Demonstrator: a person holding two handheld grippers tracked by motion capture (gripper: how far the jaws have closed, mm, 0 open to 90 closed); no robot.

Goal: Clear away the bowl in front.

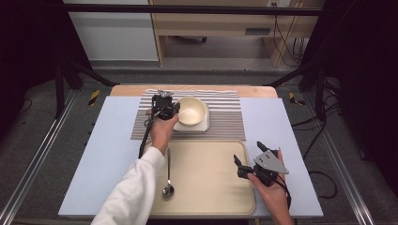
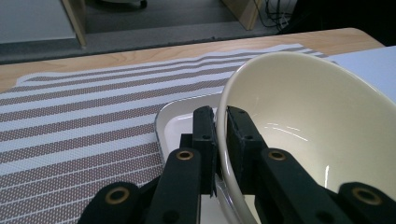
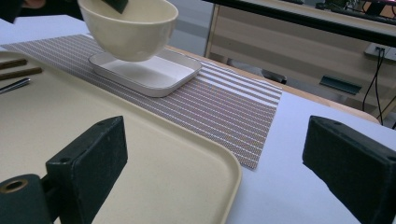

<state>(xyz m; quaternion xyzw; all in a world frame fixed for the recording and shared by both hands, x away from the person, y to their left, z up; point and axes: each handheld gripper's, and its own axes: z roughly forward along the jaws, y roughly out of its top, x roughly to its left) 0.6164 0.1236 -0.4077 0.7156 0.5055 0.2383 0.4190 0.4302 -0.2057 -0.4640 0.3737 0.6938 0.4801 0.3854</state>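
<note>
Bowl [image 1: 191, 111] and left tool [image 1: 164, 108] are already joined: the tool's two black jaws are clamped on the bowl's near-left rim, one jaw inside the wall and one outside, as the left gripper view shows plainly. From that tool the bowl hangs out to the right and slightly forward, its open mouth tilted up and toward the tool. In the right gripper view the bowl [image 3: 128, 28] is seen lifted, its base hanging just above the white rectangular dish [image 3: 148, 72] and, as far as I can tell, not touching it. The dish sits on the striped placemat [image 1: 225, 119], directly below the left tool's grip.

The right tool [image 1: 247, 165] hovers over the right part of the beige tray [image 1: 206, 173], well apart from the bowl, its jaws standing wide apart with nothing between them. A spoon [image 1: 168, 180] lies on the tray's left side, its long axis running away from the person, bowl end nearest them, just beside the left sleeve.

The coming move, in my judgement, turns on the single rim grip: the bowl's weight sits off to the right of the jaws, so it may swing or slip if carried quickly. The left hand is plainly the nearer one and owns this step.
</note>
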